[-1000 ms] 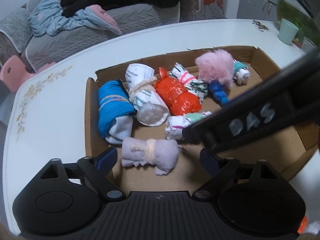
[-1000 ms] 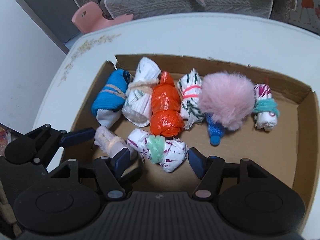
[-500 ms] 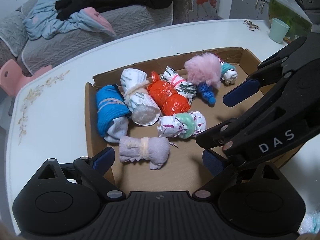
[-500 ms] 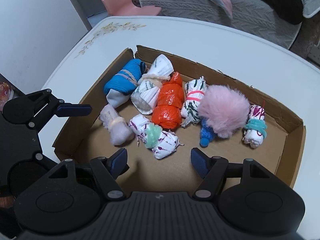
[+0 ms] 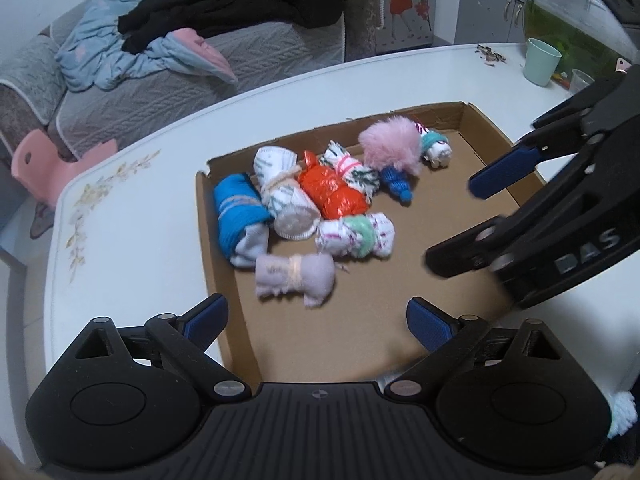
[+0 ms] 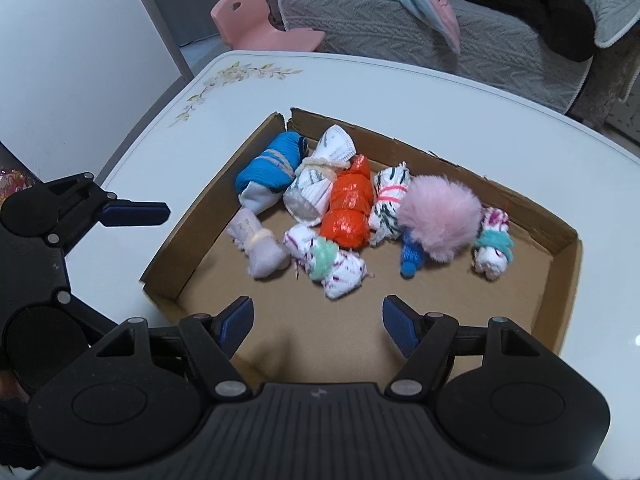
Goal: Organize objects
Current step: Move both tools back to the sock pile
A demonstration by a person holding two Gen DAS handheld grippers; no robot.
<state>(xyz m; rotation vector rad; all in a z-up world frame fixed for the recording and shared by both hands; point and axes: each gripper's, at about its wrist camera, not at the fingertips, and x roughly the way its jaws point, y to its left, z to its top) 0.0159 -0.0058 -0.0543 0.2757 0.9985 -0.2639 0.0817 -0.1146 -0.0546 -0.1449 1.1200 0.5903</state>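
A shallow cardboard box (image 5: pixel 360 332) (image 6: pixel 560 276) on the white table holds several rolled sock bundles: blue (image 5: pixel 238 216) (image 6: pixel 268 170), white (image 5: pixel 286 200), orange (image 5: pixel 334 196) (image 6: pixel 348 208), striped (image 6: pixel 388 204), fluffy pink (image 5: pixel 390 146) (image 6: pixel 438 216), lilac (image 5: pixel 296 276) (image 6: pixel 260 246), and white with a green band (image 5: pixel 358 234) (image 6: pixel 330 266). My left gripper (image 5: pixel 316 320) is open and empty above the box's near edge. My right gripper (image 6: pixel 318 326) is open and empty above the box's bare near floor; it also shows at the right of the left wrist view (image 5: pixel 500 208).
A grey sofa (image 5: pixel 160 80) with clothes and a pink child's chair (image 6: pixel 260 26) stand beyond the table. A green cup (image 5: pixel 540 62) and a fish tank (image 5: pixel 572 24) sit at the far right. The left gripper shows at the left edge of the right wrist view (image 6: pixel 80 216).
Both grippers have pulled up and back from the box. The right gripper has left the green-banded white bundle lying in the box next to the lilac one.
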